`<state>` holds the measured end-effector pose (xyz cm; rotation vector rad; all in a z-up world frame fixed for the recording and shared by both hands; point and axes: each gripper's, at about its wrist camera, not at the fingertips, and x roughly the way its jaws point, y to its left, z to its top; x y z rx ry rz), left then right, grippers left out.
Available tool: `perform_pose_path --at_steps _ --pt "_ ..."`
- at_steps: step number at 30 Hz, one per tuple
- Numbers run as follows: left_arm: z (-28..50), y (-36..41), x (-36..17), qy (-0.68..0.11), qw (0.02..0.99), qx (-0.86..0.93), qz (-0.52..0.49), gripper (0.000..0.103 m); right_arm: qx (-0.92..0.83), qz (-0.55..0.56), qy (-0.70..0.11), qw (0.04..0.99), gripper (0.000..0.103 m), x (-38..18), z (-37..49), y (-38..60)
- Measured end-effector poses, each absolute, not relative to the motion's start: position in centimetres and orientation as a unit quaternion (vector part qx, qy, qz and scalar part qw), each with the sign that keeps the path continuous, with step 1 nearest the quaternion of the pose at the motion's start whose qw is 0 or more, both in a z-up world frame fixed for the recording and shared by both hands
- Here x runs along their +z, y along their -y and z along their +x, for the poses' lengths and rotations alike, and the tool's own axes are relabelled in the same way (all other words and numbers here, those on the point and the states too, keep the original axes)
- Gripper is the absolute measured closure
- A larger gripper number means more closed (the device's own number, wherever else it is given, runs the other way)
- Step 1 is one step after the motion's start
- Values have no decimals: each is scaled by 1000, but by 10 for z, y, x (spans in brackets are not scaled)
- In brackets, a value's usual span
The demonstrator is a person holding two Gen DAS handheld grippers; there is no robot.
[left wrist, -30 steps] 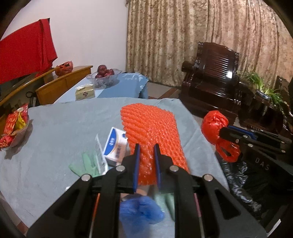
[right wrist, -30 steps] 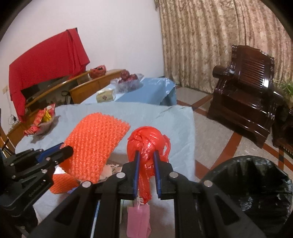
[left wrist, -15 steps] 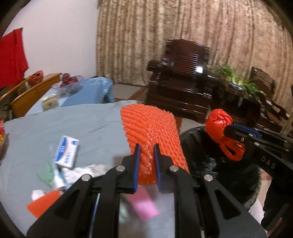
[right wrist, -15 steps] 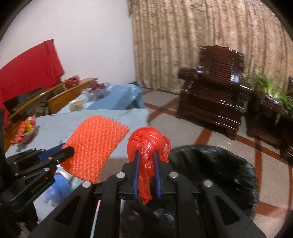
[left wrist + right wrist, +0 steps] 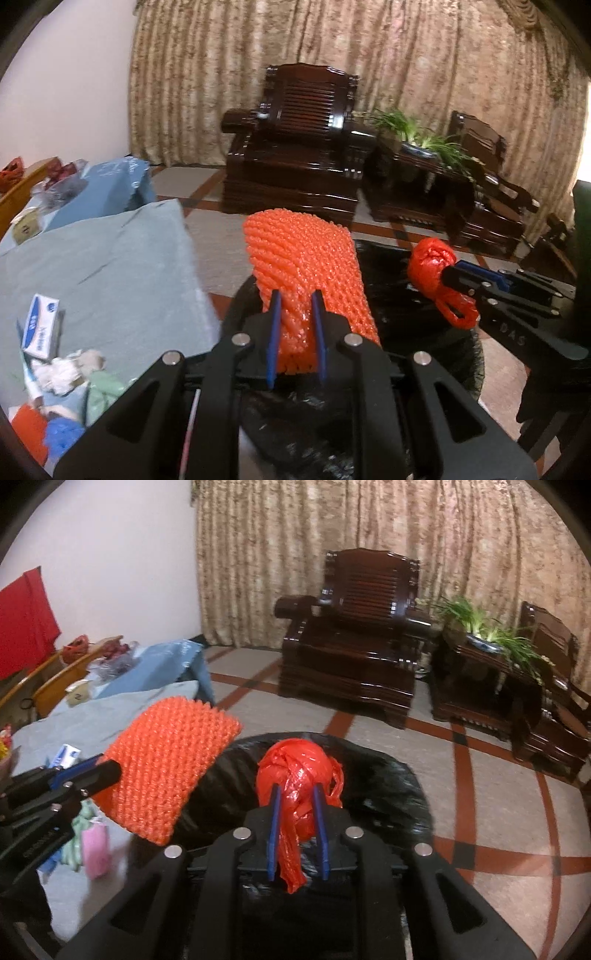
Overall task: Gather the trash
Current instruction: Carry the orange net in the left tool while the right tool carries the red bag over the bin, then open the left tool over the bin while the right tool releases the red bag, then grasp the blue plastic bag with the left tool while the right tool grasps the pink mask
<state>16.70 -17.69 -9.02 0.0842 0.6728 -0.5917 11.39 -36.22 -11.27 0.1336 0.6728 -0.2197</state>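
Note:
My left gripper (image 5: 295, 297) is shut on an orange foam net sleeve (image 5: 303, 262) and holds it above the near rim of a black-lined trash bin (image 5: 391, 306). The sleeve also shows in the right wrist view (image 5: 170, 760). My right gripper (image 5: 297, 792) is shut on a knotted red plastic bag (image 5: 297, 771) and holds it over the bin's (image 5: 373, 794) opening. The bag and right gripper also show at the right of the left wrist view (image 5: 432, 269).
A table with a grey-blue cloth (image 5: 110, 266) lies to the left, with a blue-and-white box (image 5: 38, 328), crumpled tissue (image 5: 64, 369), a pink item (image 5: 94, 851) and other scraps. Dark wooden armchairs (image 5: 354, 627) and a plant (image 5: 491, 631) stand beyond on the tiled floor.
Both grippers have swung right from over the table to above the trash bin, each still holding its item. The table and its scraps have slid to the left of both views.

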Motion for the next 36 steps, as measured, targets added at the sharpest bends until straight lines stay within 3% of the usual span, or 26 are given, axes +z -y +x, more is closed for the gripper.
perform_pose_path --at_steps 4,7,10,12,14,36 --pt "172 183 -96 -330 896 -296 25 70 -125 73 -332 932 75 -119 111 375" --pt "174 180 -97 -331 897 -292 20 62 -135 77 -330 931 61 -120 108 382" --pt "174 166 -93 -326 904 -277 19 45 -139 79 -322 933 41 -119 103 381" --pt "172 155 -89 -320 911 -261 20 27 -142 77 -316 935 17 -116 104 379" --pt "169 143 -84 -310 919 -241 24 14 -144 71 -303 939 5 -111 102 371" --pt "118 -58 -65 -298 954 -23 3 10 48 46 -290 955 6 -105 130 206"
